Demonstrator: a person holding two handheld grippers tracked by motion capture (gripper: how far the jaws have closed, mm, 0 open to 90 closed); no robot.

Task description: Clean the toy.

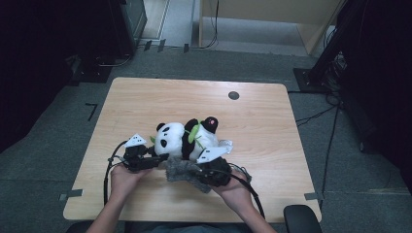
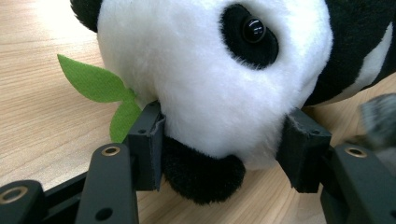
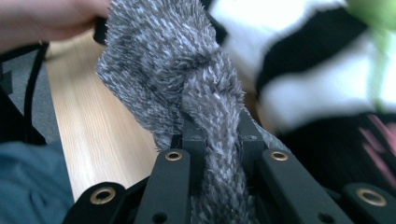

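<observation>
Two tools work at the lower middle of the high view, both at a plush panda (image 1: 187,138) lying on the wooden bench (image 1: 145,97). Left tool (image 1: 154,161), lower left of the toy: jaws about half open, pads pressed against either side of the panda's white head (image 2: 210,70), gripping it. A green felt leaf (image 2: 95,84) sticks out at left in the left gripper view. Right tool (image 3: 219,144), lower right of the panda: jaws squeezed tight on a fuzzy grey cloth (image 3: 187,79), which bunches up between the pads. The cloth lies just below the panda, touching it.
</observation>
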